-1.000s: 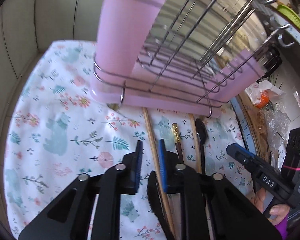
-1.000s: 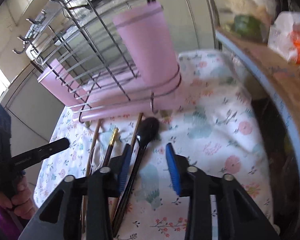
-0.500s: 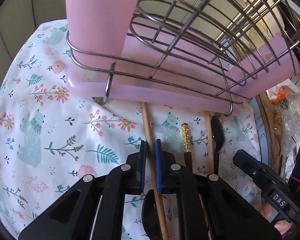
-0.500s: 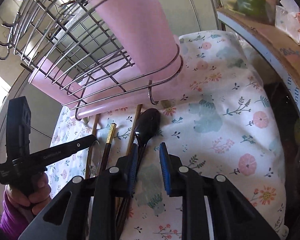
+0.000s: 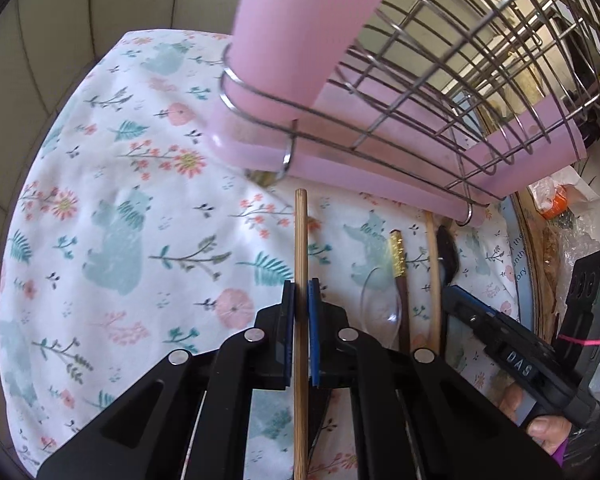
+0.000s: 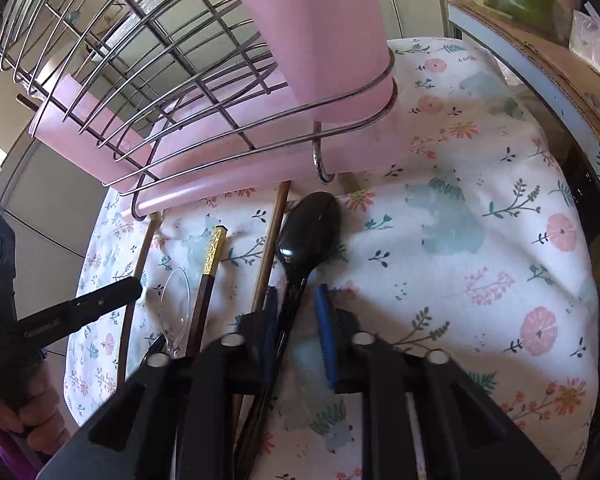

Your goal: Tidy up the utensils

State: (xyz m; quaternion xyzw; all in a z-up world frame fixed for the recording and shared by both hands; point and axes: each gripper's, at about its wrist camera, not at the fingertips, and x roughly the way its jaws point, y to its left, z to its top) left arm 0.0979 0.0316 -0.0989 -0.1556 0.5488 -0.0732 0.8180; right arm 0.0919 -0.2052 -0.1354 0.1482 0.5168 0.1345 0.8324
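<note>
Our left gripper (image 5: 300, 304) has just been closing and now pinches a bamboo chopstick (image 5: 301, 240) lying on the floral cloth (image 5: 112, 216), pink rack (image 5: 380, 168) just ahead. Our right gripper (image 6: 296, 320) has been closing too, black spoon (image 6: 308, 236) handle between its fingers; can't tell if both touch.

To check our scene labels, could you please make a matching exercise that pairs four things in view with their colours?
Things:
1. tall cup
2. opaque spoon
3. chopstick with patterned end
4. cloth

Colours:
A. black
B. pink
C. white with floral print
D. dark brown with a gold end

Pairs: 1-B, 2-A, 3-D, 4-C
</note>
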